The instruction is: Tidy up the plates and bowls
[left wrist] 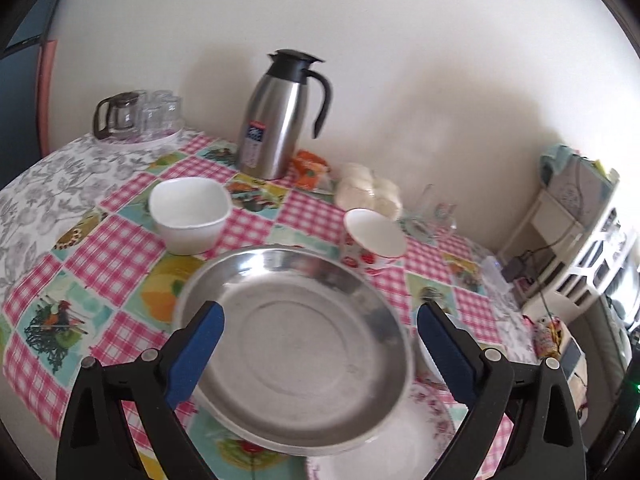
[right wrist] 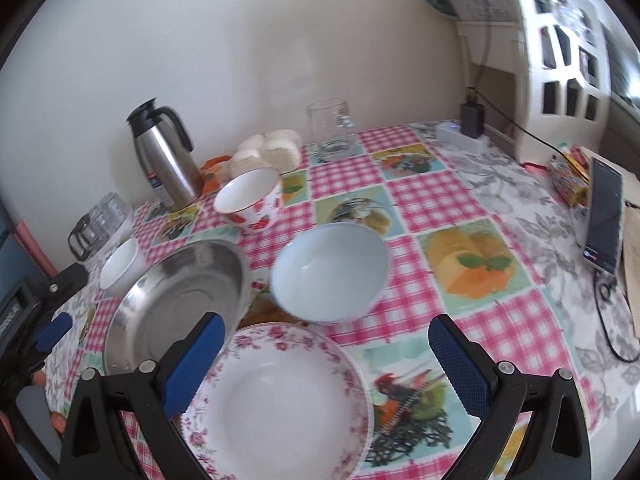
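A steel plate [left wrist: 296, 340] lies on the tablecloth below my open, empty left gripper [left wrist: 320, 344]; it also shows in the right wrist view [right wrist: 176, 304]. A floral-rimmed plate [right wrist: 280, 400] lies below my open, empty right gripper [right wrist: 324, 360], and its edge shows in the left wrist view [left wrist: 404, 440]. A pale blue bowl [right wrist: 332, 272] sits just beyond it. A strawberry-pattern bowl [right wrist: 252, 200] [left wrist: 374, 238] and a white square bowl [left wrist: 190, 214] [right wrist: 120, 268] stand farther back.
A steel thermos jug [left wrist: 276, 116] [right wrist: 168, 156], bagged buns [right wrist: 268, 152], a glass mug [right wrist: 332, 130], a glass pot with glasses [left wrist: 136, 114] stand by the wall. A phone [right wrist: 604, 216], charger and cables lie at the right. The left gripper [right wrist: 48, 320] shows at left.
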`<state>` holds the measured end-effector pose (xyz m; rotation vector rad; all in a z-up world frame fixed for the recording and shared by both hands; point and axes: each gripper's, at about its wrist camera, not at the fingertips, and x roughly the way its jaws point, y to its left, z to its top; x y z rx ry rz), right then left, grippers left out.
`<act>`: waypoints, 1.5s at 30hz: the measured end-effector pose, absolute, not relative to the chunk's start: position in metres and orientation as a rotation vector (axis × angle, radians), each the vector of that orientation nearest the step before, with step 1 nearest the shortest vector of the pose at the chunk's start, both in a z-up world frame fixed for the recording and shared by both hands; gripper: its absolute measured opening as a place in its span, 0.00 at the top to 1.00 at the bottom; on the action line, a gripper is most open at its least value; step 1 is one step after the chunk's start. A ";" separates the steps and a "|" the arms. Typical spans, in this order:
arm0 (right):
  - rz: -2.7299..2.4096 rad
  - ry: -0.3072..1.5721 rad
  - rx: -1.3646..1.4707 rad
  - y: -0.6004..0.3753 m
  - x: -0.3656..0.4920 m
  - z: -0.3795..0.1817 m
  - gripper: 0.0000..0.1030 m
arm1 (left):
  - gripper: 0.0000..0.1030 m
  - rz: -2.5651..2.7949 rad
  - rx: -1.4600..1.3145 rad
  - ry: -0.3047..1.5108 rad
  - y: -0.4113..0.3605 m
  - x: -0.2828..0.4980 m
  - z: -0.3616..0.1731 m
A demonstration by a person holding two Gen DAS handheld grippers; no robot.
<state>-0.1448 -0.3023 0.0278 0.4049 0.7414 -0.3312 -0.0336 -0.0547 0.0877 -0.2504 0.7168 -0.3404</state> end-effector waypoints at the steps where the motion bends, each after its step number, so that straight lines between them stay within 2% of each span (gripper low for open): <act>1: -0.351 0.734 0.409 -0.306 -0.149 0.029 0.00 | 0.05 -0.352 -0.245 0.713 -0.057 -0.037 0.089; 13: -0.394 0.736 0.523 -0.325 -0.170 0.023 0.00 | 0.05 -0.465 -0.182 0.804 -0.075 -0.068 0.088; 24: -0.323 0.882 0.561 -0.311 -0.156 -0.001 0.00 | 0.05 -0.313 -0.304 1.142 -0.047 -0.063 0.033; 35: -0.303 1.038 0.580 -0.304 -0.145 -0.046 0.01 | 0.05 -0.274 -0.265 1.302 -0.053 -0.054 -0.001; 38: -0.307 1.056 0.589 -0.304 -0.143 -0.054 0.05 | 0.06 -0.263 -0.259 1.332 -0.054 -0.051 -0.010; 41: -0.311 1.083 0.606 -0.307 -0.141 -0.063 0.16 | 0.07 -0.254 -0.268 1.361 -0.054 -0.047 -0.018; 43: -0.318 1.095 0.618 -0.309 -0.141 -0.069 0.21 | 0.17 -0.255 -0.285 1.380 -0.053 -0.044 -0.024; 45: -0.331 1.089 0.616 -0.311 -0.142 -0.070 0.27 | 0.22 -0.257 -0.295 1.397 -0.053 -0.042 -0.029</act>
